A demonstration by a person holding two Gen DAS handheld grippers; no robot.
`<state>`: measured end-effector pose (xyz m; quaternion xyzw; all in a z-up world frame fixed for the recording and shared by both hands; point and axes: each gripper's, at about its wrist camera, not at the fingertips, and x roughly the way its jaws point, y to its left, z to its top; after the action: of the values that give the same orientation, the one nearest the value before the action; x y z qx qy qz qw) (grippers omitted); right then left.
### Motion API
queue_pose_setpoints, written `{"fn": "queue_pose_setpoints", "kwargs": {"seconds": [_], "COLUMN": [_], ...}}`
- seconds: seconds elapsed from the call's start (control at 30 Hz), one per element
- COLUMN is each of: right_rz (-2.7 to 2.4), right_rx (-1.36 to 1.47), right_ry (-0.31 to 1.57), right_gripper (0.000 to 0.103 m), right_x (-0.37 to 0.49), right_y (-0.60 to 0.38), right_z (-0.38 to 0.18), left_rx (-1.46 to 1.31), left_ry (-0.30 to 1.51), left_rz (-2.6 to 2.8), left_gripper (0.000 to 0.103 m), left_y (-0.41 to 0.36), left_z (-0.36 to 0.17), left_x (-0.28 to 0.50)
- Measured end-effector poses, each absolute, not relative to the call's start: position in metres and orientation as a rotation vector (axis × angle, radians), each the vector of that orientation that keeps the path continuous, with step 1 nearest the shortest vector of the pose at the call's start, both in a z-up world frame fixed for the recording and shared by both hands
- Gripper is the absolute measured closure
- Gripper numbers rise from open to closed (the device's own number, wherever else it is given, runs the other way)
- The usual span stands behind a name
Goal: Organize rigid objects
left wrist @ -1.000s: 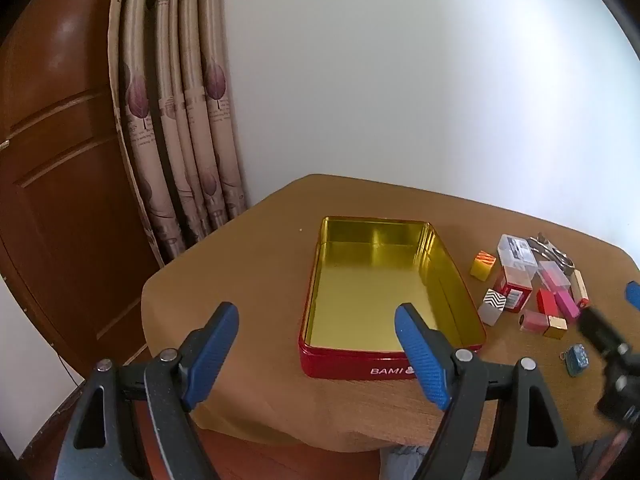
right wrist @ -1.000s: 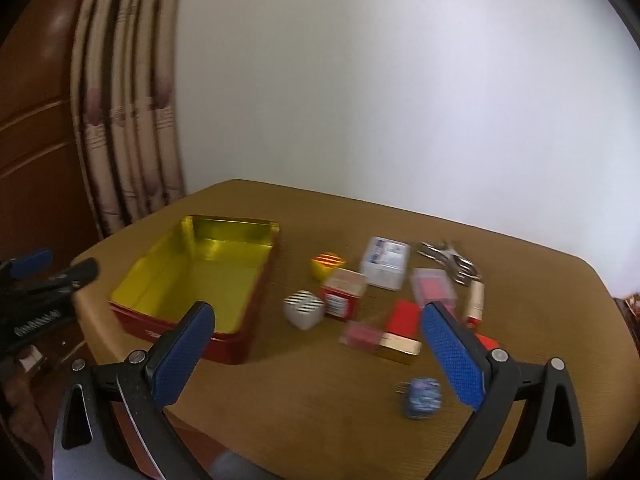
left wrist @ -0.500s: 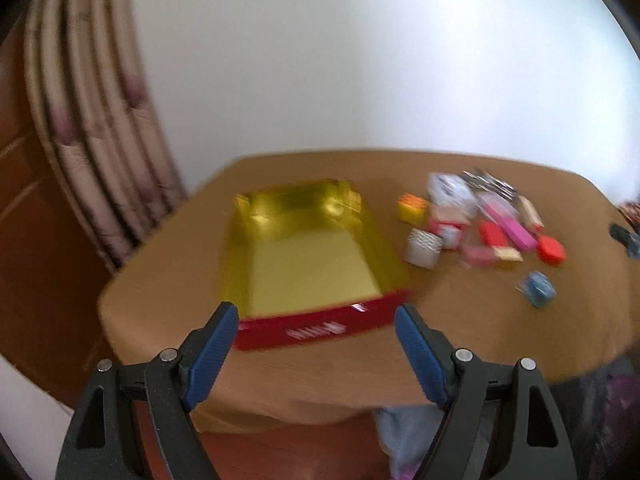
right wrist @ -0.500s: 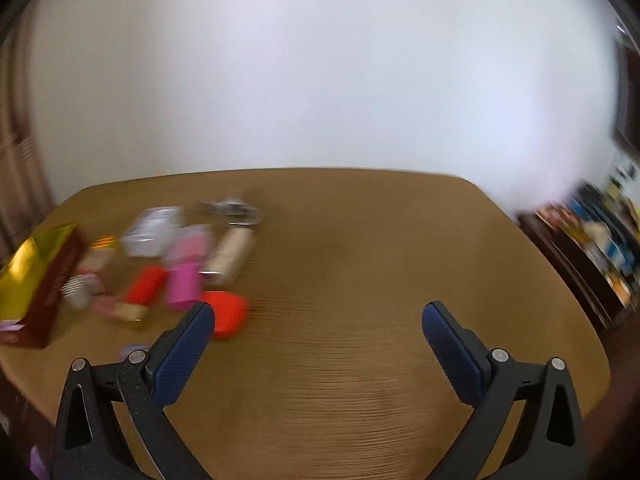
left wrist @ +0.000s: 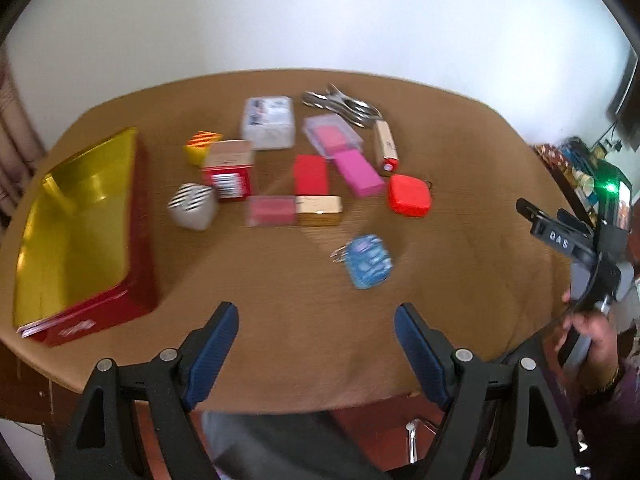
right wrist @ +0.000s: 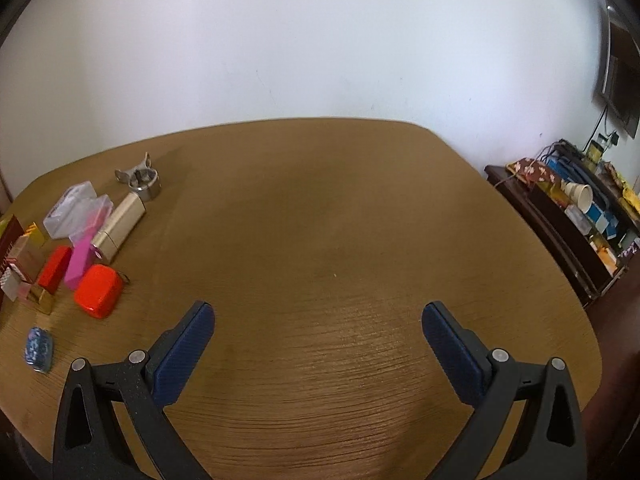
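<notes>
Both the left gripper and right gripper hang wide open and empty, small objects crowded beside the red tin, so a careless grab could knock neighbours.

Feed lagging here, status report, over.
Left gripper and right gripper open, holding nothing. Tin empty; items loose on table. Nothing blocking.
</notes>
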<state>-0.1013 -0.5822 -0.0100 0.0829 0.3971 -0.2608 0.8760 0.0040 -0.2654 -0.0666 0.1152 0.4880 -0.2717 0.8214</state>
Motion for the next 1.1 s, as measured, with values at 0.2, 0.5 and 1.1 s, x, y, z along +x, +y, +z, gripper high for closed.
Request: {"fn": "queue_pose_setpoints", "kwargs": {"seconds": [0.2,0.5,1.1], "right_rz": [-0.513,-0.474,-0.432], "right_rx": [0.212,0.231,0.31], "right_ry": [0.841,0.862,0.886], "right_gripper": [0.0,0.0,0.0], "right_x": [-0.101,-0.095,-0.09], "right_y": [-0.588,-0.587,-0.595], "right_z": [-0.019,-0.024,-0.032], "left_rx": [0.286,0.204,0.265], "left_ry": [1.09,1.169,1.182], "left_rz": [-0.566,-0.541,-0.516], "left_gripper": [0.02,0.02,0.021], "left_y": [-0.302,-0.306,-0.318], "left_z": [-0.082,-0.098,-0.117], "left_x": [0.015,0.036,0.041]}}
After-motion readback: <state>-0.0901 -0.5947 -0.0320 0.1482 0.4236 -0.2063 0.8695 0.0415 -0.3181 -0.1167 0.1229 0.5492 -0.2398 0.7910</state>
